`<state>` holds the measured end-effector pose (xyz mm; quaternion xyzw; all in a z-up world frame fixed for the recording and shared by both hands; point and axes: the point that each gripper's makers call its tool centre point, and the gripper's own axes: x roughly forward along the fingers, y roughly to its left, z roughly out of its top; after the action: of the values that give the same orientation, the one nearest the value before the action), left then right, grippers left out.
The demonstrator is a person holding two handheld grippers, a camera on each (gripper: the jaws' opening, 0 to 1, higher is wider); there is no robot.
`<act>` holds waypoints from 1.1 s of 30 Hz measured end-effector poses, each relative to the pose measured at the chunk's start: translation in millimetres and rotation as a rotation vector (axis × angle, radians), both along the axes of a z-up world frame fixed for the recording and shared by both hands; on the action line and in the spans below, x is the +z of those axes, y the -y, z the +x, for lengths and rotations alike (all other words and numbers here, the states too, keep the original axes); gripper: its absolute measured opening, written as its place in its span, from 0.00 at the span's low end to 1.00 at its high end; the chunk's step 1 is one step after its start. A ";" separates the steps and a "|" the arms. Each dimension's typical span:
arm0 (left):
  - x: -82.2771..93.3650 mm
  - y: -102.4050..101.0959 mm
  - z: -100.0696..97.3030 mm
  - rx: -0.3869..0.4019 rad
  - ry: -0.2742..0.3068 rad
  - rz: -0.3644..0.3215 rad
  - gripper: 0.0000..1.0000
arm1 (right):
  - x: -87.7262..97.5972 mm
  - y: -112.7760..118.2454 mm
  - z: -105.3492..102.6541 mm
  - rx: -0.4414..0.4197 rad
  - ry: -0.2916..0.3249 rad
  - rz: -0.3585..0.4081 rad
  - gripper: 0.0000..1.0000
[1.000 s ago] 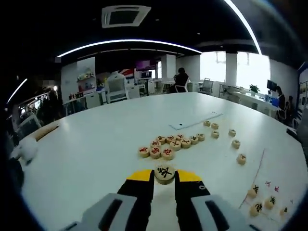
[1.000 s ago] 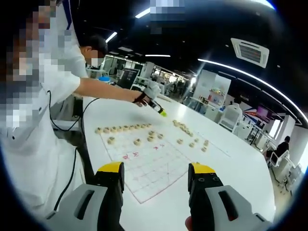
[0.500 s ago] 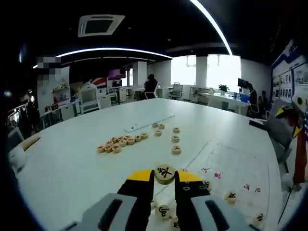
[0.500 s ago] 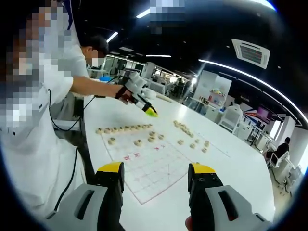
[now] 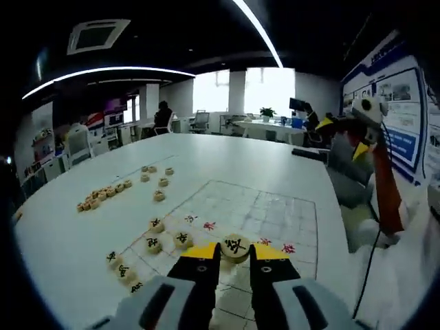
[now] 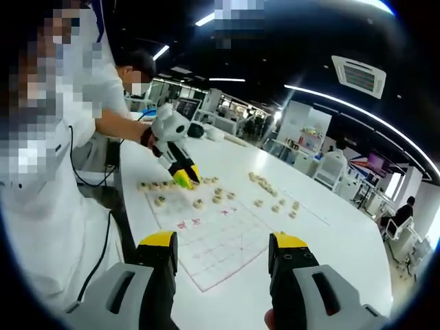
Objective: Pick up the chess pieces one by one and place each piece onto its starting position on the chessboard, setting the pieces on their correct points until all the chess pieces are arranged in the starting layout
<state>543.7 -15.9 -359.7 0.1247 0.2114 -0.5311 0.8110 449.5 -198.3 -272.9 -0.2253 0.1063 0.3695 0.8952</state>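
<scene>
The left gripper [image 5: 235, 265] pinched a chess piece [image 5: 235, 247], its black character perhaps 炮; the right gripper [image 6: 223, 258] stood with jaws spread over the chessboard [image 6: 220, 237].

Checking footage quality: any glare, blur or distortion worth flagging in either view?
Left gripper view: fisheye bends the board; window blown out; held piece sharp. Right gripper view: ceiling dark, light strips bright; the left claw slightly soft over the row of pieces; board lines faint.

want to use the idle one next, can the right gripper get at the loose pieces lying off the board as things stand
Probably yes: the right gripper is open and holds nothing, and the loose pieces lie on bare table beyond the chessboard, nothing between. It must travel across the board.
</scene>
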 end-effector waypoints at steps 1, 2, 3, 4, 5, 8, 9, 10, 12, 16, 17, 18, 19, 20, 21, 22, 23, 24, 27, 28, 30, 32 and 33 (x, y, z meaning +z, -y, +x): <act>-2.4 0.8 -3.4 -0.012 0.003 0.011 0.20 | 0.2 -0.1 -0.2 0.001 0.000 0.000 0.54; -6.0 2.6 -8.8 -0.027 0.006 0.024 0.20 | 0.5 -0.2 -0.5 0.002 0.002 0.000 0.54; -9.4 4.8 -14.1 -0.034 -0.006 0.022 0.20 | 0.8 -0.1 -0.6 0.002 0.003 0.000 0.54; -11.9 6.9 -18.4 -0.040 -0.018 0.020 0.20 | 1.4 0.1 -0.8 0.002 0.004 0.002 0.54; -13.9 8.1 -21.5 -0.045 -0.026 0.019 0.20 | 1.8 0.5 -0.9 0.001 0.005 0.003 0.54; -20.4 10.4 -28.2 -0.059 -0.043 0.032 0.20 | 1.4 1.7 -0.6 -0.003 0.005 0.003 0.54; -22.0 10.3 -29.4 -0.062 -0.049 0.036 0.20 | 1.3 1.9 -0.7 -0.003 0.005 0.003 0.54; -23.3 10.5 -30.3 -0.064 -0.054 0.039 0.20 | 1.6 1.9 -0.9 -0.002 0.006 0.003 0.54; -25.6 11.0 -31.6 -0.065 -0.058 0.042 0.20 | 2.2 1.5 -1.1 0.000 0.008 0.005 0.54; -28.8 11.8 -29.9 -0.062 -0.056 0.047 0.20 | 2.1 1.9 -1.0 -0.002 0.008 0.003 0.54; -29.8 12.0 -30.0 -0.061 -0.058 0.047 0.20 | 2.5 2.3 -1.3 -0.003 0.009 0.004 0.54; -30.7 11.9 -29.8 -0.060 -0.060 0.049 0.20 | 2.7 2.4 -1.4 -0.003 0.010 0.005 0.54; -31.7 11.8 -29.9 -0.059 -0.061 0.051 0.20 | 3.1 2.6 -1.6 -0.004 0.011 0.006 0.54; -32.9 11.6 -30.0 -0.058 -0.065 0.053 0.20 | 3.2 2.8 -1.5 -0.005 0.011 0.006 0.54; -34.8 11.4 -30.9 -0.059 -0.070 0.056 0.20 | 3.1 2.7 -1.5 -0.005 0.011 0.006 0.54; -36.8 11.2 -31.7 -0.061 -0.072 0.061 0.20 | 2.6 2.3 -1.3 -0.005 0.010 0.005 0.54; -38.7 11.0 -32.5 -0.064 -0.070 0.067 0.20 | 2.2 1.8 -1.2 -0.004 0.009 0.004 0.54; -40.5 10.6 -32.7 -0.066 -0.071 0.073 0.20 | 2.0 1.2 -1.2 -0.001 0.008 0.003 0.54; -41.6 9.7 -31.8 -0.060 -0.074 0.075 0.20 | 2.6 0.4 -1.3 0.001 0.009 0.003 0.54; -41.6 9.6 -31.7 -0.059 -0.077 0.074 0.20 | 2.7 0.4 -1.4 0.001 0.009 0.003 0.54; -41.4 9.3 -31.3 -0.056 -0.076 0.074 0.21 | 2.9 1.0 -1.5 -0.001 0.010 0.003 0.54; -38.1 10.0 -31.9 -0.057 -0.087 0.055 0.27 | 3.0 1.1 -1.7 -0.002 0.010 0.003 0.54; -35.3 10.5 -32.0 -0.058 -0.089 0.044 0.29 | 3.0 1.0 -1.8 -0.002 0.010 0.003 0.54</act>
<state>511.6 -26.4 -394.9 0.1246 0.2552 -0.5545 0.7822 447.7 -199.4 -269.9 -0.2256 0.1014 0.3674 0.8966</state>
